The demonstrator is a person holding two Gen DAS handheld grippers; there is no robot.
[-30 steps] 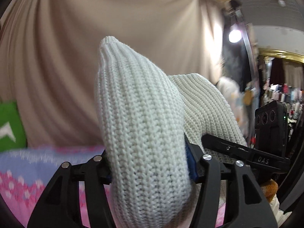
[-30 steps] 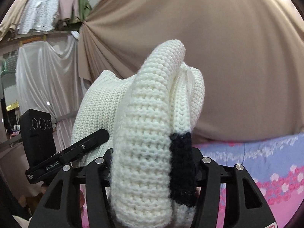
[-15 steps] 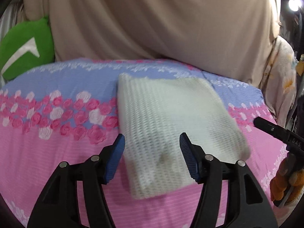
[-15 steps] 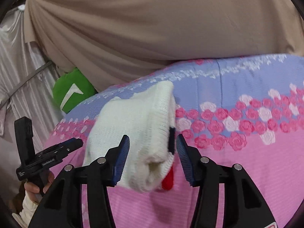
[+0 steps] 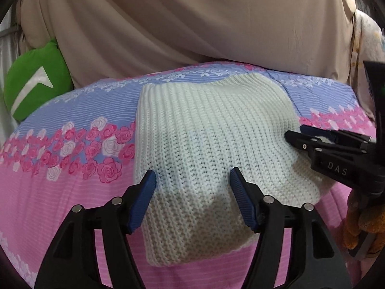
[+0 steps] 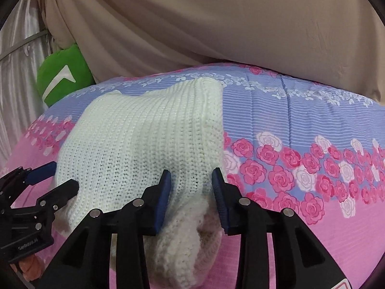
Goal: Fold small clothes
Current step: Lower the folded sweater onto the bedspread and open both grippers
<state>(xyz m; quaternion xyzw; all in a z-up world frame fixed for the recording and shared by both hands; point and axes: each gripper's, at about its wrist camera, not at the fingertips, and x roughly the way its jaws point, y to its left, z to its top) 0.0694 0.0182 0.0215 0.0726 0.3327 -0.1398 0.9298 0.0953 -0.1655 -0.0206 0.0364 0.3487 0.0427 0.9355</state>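
The bed (image 5: 60,192), under its pink and blue rose-print cover, carries a cream knit garment (image 5: 204,132) lying folded near the middle, a green cushion (image 5: 36,84) well off at the far left. Both tools straddle its near edge: the left hand-held gripper (image 5: 192,187) gapes wide, the right hand-held gripper (image 6: 191,185) stands narrower, neither pinching wool. Judging by the bulge at the right corner (the layers look bunched there), press it flat and square the edges before withdrawing.
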